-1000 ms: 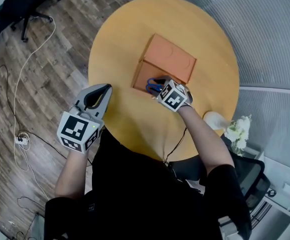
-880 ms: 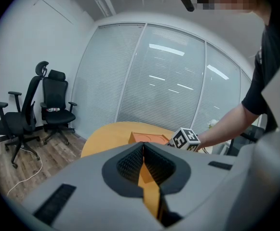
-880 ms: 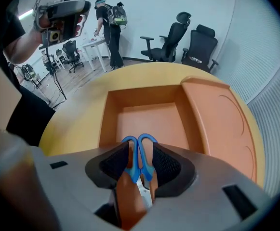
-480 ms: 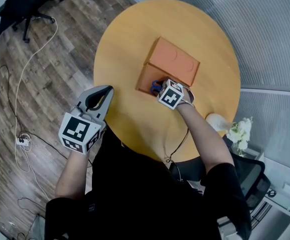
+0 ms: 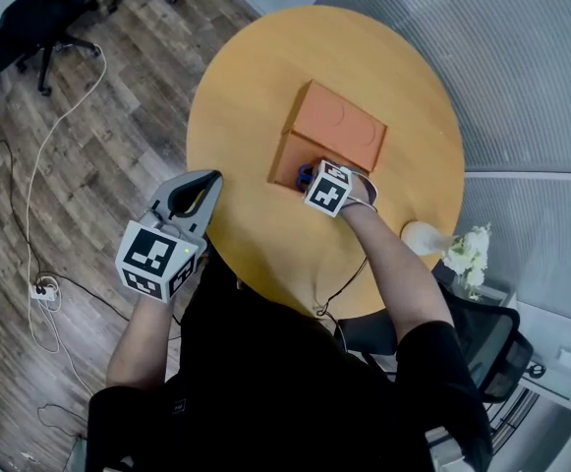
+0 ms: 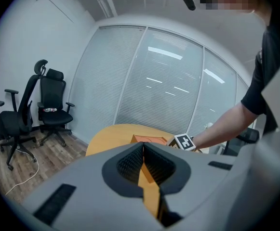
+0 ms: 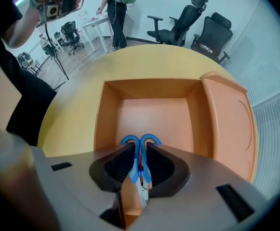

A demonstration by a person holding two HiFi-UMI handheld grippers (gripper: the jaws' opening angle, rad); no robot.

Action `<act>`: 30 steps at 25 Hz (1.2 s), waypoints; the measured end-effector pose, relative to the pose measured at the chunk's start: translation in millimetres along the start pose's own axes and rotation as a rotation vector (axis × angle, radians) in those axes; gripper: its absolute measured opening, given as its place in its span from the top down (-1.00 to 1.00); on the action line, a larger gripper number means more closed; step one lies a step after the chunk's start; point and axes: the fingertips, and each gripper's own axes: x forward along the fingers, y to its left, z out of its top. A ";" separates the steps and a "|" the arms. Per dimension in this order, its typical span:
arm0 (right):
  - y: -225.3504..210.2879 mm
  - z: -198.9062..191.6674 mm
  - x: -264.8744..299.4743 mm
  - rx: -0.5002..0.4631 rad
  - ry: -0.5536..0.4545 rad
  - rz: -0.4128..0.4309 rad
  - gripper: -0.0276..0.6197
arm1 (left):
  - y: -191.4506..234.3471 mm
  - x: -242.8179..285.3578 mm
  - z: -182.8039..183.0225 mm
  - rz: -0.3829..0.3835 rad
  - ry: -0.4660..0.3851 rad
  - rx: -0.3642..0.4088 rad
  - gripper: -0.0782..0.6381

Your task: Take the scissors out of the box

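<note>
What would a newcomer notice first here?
The open orange box sits near the middle of the round yellow table. The right gripper points down into it; its jaws have just been closing and now clamp the blue-handled scissors. The left gripper hangs shut and empty at the table's near edge.

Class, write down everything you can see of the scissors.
The scissors have two blue, plastic-looking finger loops, with a greyish metal part showing below them. They look closed and sit inside the open orange box. The right gripper, whose jaws have just been closing, presses its pads on the handles from both sides. The blades are mostly hidden.
</note>
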 end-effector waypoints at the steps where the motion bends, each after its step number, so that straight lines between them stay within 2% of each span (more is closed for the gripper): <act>1: -1.1 -0.4 -0.7 0.021 -0.006 -0.006 0.63 | 0.6 -0.7 2.5 -0.005 -0.003 0.001 0.74; 6: -6.5 0.6 -16.8 0.109 -0.045 -0.051 0.64 | 5.8 -7.7 17.0 -0.031 -0.023 0.019 0.74; 13: -16.2 12.4 -75.2 0.168 -0.215 -0.136 0.64 | -10.4 -2.5 41.5 -0.073 -0.043 0.060 0.74; 22: -23.8 -4.7 -148.3 0.216 -0.415 -0.186 0.64 | -76.5 19.0 77.8 -0.126 -0.080 0.125 0.74; 30: -22.2 -42.6 -237.8 0.298 -0.681 -0.245 0.64 | -132.2 33.6 112.1 -0.144 -0.106 0.215 0.74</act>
